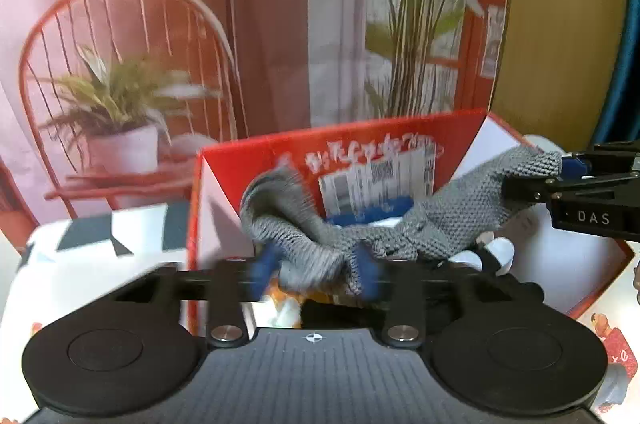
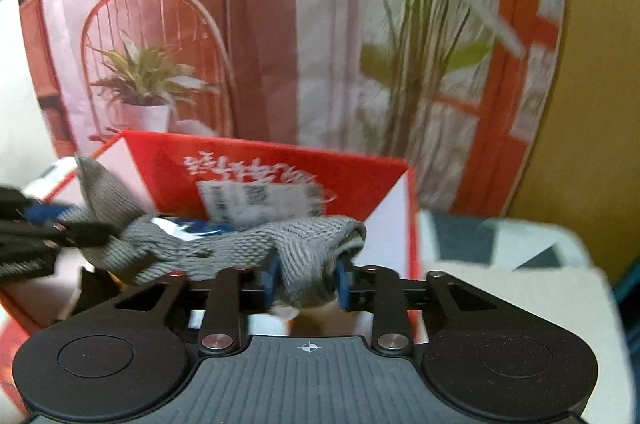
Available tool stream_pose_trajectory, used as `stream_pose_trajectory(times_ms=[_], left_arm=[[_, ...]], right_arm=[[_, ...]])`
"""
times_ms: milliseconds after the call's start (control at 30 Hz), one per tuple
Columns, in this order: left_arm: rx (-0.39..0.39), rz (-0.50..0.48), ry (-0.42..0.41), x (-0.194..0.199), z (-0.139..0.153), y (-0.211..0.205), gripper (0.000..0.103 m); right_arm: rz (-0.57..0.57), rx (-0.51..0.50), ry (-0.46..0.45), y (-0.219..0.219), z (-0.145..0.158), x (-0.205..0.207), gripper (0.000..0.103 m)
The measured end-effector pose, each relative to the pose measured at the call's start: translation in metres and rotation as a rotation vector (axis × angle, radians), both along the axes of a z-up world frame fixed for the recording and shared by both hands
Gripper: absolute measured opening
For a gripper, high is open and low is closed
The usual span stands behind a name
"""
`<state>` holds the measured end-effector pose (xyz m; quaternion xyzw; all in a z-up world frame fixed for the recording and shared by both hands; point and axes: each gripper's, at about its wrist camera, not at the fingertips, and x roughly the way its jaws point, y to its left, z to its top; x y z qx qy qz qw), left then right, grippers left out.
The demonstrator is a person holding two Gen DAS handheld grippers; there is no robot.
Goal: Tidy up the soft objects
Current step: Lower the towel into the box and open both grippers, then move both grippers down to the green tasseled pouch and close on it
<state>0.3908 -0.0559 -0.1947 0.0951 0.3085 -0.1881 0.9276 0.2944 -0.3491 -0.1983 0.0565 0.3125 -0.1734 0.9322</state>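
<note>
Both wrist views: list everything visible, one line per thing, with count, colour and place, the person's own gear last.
knitted cloth: one, grey, stretched over the open box between both tongs
box: one, red outside, white inside, flaps up, on the patterned surface
label: one, white, on the box's rear flap
backdrop: one, pink, printed chair and plants, behind
left tongs: black, blue pads, cloth between them
right tongs: black, blue pads, cloth between them
</note>
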Motion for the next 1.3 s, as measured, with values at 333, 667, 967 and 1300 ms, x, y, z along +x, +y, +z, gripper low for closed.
stream_pose_trajectory(times_ms=[333,667,967,1300], left_arm=[[-0.079,0.023,-0.127,-0.060,0.034,0.032,0.084],[-0.144,0.037,-0.053,-0.125,0.004,0.063,0.081],[-0.172,0.085,0.003,-0.150,-0.025,0.081,0.081],[-0.198,0.115,0.088,-0.152,-0.049,0.086,0.066]], right_arm=[[-0.029,0.018,-0.222,0.010,0.019,-0.069,0.053],[-0.023,0.062,-0.286,0.043,0.005,-0.126,0.055],[-0.022,0.092,-0.288,0.078,-0.007,-0.156,0.055],[0.052,0.165,-0.141,0.113,-0.049,-0.155,0.091]])
